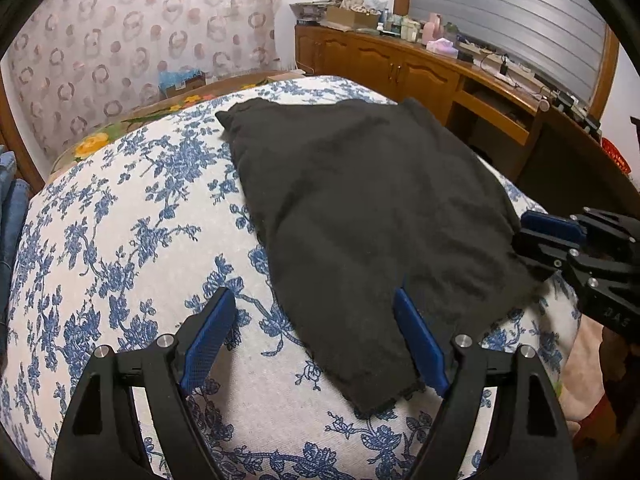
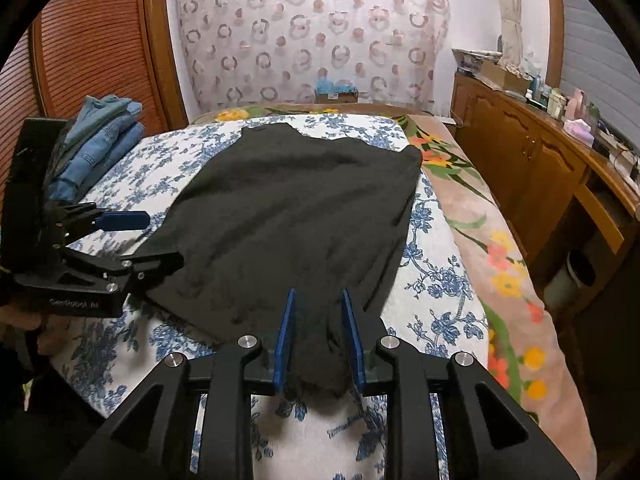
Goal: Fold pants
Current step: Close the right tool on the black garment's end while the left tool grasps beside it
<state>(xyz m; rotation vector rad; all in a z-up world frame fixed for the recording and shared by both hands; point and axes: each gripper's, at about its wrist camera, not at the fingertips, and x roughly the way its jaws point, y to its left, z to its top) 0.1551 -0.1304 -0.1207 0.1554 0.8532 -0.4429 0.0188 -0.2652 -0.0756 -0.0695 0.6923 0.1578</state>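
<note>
Black pants (image 1: 360, 200) lie folded flat on the blue-flowered sheet (image 1: 120, 220) of a bed. My left gripper (image 1: 312, 294) hangs open and wide over their near left corner; its right finger is above the cloth and its left finger above bare sheet. In the right wrist view, my right gripper (image 2: 318, 293) straddles a bunched ridge at the near edge of the pants (image 2: 300, 200). The cloth sits loosely between the pads and is not squeezed. The left gripper (image 2: 162, 238) shows at the pants' left edge, and the right gripper (image 1: 524, 228) at their right edge.
A stack of folded jeans (image 2: 104, 140) sits at the far left of the bed. A pink floral blanket (image 2: 508, 260) covers the bed's right side. Beyond it, a wooden cabinet (image 2: 520, 152) with cluttered top runs along the wall. A patterned curtain (image 2: 312, 32) hangs behind.
</note>
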